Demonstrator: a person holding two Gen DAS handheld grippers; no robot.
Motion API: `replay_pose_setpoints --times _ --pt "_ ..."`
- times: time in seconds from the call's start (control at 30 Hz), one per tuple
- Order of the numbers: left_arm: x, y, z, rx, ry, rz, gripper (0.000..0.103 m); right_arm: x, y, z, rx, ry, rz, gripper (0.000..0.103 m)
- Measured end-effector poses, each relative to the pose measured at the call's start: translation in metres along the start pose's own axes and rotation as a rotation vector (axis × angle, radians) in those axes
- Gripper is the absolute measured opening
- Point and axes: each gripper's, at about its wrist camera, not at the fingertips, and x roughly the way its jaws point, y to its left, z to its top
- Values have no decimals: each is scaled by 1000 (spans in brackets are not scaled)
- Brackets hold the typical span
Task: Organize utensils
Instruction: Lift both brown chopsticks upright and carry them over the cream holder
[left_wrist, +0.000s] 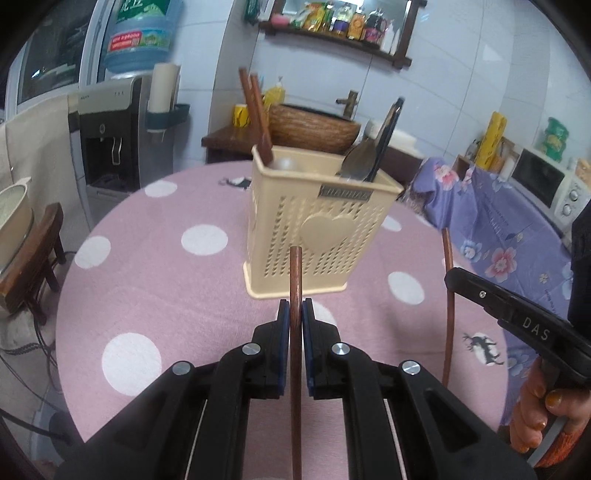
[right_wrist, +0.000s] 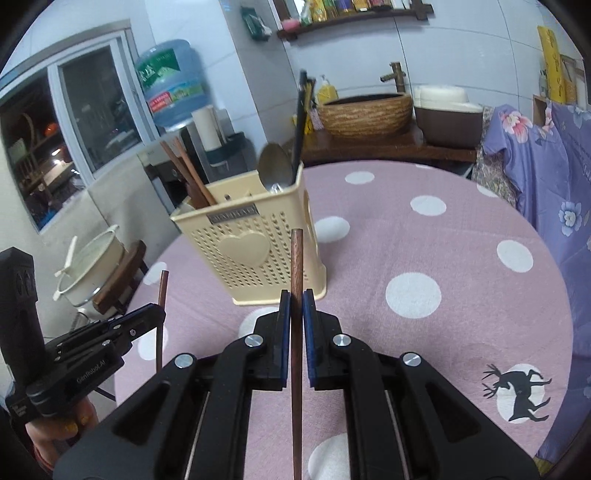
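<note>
A cream perforated utensil holder (left_wrist: 314, 229) with a heart on its front stands on the pink dotted table; it also shows in the right wrist view (right_wrist: 255, 243). It holds two brown chopsticks (left_wrist: 256, 114), a metal spoon (left_wrist: 358, 157) and a dark utensil (left_wrist: 386, 136). My left gripper (left_wrist: 295, 314) is shut on a brown chopstick (left_wrist: 295, 273), held upright in front of the holder. My right gripper (right_wrist: 295, 306) is shut on another brown chopstick (right_wrist: 296, 258), also upright, to the holder's right front. Each gripper shows in the other's view, the right (left_wrist: 517, 317) and the left (right_wrist: 110, 332).
The round table (left_wrist: 155, 280) carries only the holder. Behind it stand a water dispenser (left_wrist: 110, 140), a wooden counter with a woven basin (left_wrist: 314, 129), and a microwave (left_wrist: 546, 184) on a flowered cloth at the right. A stool with a pot (right_wrist: 92, 266) stands at the table's left.
</note>
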Motion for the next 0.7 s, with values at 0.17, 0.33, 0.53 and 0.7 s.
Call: replay_pose_setpoints --times 0.17,0.33,0.53,0.7 --pt "-23 -6 10 26 -48 -37 8 -35 10 8 -43 -55 57 8" --pt "-31 -10 16 36 -62 -68 8 -49 18 15 -77 -77 75 8" --pt "-40 -11 23 45 -94 -73 8 -54 25 17 -93 -80 79 8" --pt "-44 -12 30 51 -118 -72 8 -56 28 19 -97 -82 83 8"
